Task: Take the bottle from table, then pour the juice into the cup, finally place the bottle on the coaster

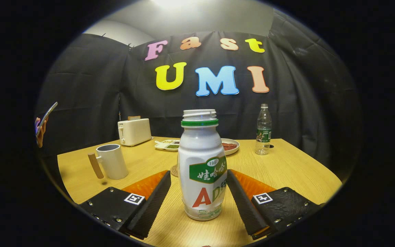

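A white juice bottle (201, 168) with a green neck ring and no cap stands upright on the wooden table (286, 168). It sits between the two black fingers of my gripper (199, 178), which is open, with a small gap on each side of the bottle. A white cup (112, 161) with a wooden handle stands to the left, beyond the left finger. A round coaster (174, 170) peeks out just behind the bottle on its left side, mostly hidden by it.
A white toaster (134, 131) stands at the far left of the table. A divided tray (167, 144) and a plate (230, 146) with food lie behind the bottle. A clear water bottle (263, 129) stands at the far right. A hand holding a phone (43, 125) appears at left.
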